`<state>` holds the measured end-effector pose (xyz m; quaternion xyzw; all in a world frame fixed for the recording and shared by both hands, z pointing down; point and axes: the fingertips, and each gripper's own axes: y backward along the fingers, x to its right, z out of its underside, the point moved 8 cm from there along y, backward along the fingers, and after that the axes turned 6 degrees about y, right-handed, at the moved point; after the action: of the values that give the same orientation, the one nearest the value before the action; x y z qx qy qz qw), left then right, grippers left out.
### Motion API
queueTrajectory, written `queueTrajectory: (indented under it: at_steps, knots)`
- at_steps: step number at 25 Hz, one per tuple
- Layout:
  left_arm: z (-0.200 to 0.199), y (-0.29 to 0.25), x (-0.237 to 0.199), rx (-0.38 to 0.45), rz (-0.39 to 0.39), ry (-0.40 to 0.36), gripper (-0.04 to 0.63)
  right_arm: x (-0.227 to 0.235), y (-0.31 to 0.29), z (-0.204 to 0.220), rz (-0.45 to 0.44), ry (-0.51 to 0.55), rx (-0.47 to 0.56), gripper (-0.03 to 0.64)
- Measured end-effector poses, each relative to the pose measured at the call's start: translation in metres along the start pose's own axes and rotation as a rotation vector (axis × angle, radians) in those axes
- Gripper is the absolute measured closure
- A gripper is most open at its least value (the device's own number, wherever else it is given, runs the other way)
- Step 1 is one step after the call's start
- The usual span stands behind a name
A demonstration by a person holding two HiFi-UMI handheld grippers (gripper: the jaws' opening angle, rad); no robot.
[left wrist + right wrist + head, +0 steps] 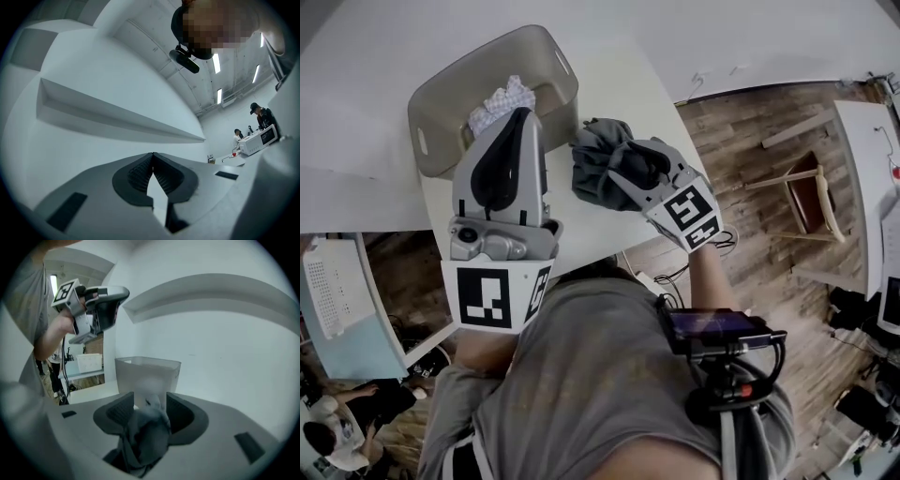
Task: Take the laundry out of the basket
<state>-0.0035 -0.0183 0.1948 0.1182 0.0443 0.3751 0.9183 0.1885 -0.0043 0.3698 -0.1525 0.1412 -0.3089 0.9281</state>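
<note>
The translucent grey plastic basket (562, 89) stands on the white counter (619, 56), toward the left in the head view; a crumpled white cloth (502, 98) lies inside it, against the wall nearer the person.

The left tool (523, 114) is held above the basket's near side, its tip over that white cloth; in the left gripper view its jaws meet at the tips with nothing between them, and they point slightly upward at a pale wall and strip lights.

A dark grey crumpled cloth (600, 155) sits bunched on the counter just beside the basket's right wall, outside it; the right tool (630, 171) reaches into this heap from the person's side. In the right gripper view its jaws stand well apart; the grey cloth is gathered loosely between them and sags below the pads; a gap shows beside the right pad, so the pads do not pinch it. In that same view the basket stands straight ahead beyond the jaw tips, and the left tool shows high at the left, held in a hand.

Past the counter's right edge lies a wooden plank floor (750, 141) with a wooden chair (811, 192) on it, well apart from the basket; the person's grey shirt (581, 375) fills the lower part of the head view.
</note>
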Motion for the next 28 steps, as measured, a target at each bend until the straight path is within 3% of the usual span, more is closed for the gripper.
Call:
queueTrajectory:
  at_steps: [3,9,18,28]
  knots:
    - [-0.003,0.001,-0.009,0.016,-0.026,0.003,0.588,0.002,0.003,-0.029,-0.015,-0.015,0.104,0.429]
    - [-0.017,0.017,-0.022,0.036,-0.089,-0.017,0.588,-0.004,0.005,-0.087,-0.029,0.009,0.25,0.591]
    - [-0.005,0.027,-0.059,0.046,-0.234,-0.034,0.588,0.014,-0.039,-0.136,-0.063,-0.044,0.4,0.598]
    - [-0.017,0.044,-0.072,0.066,-0.337,-0.086,0.588,0.008,-0.055,-0.172,-0.145,0.022,0.458,0.598]
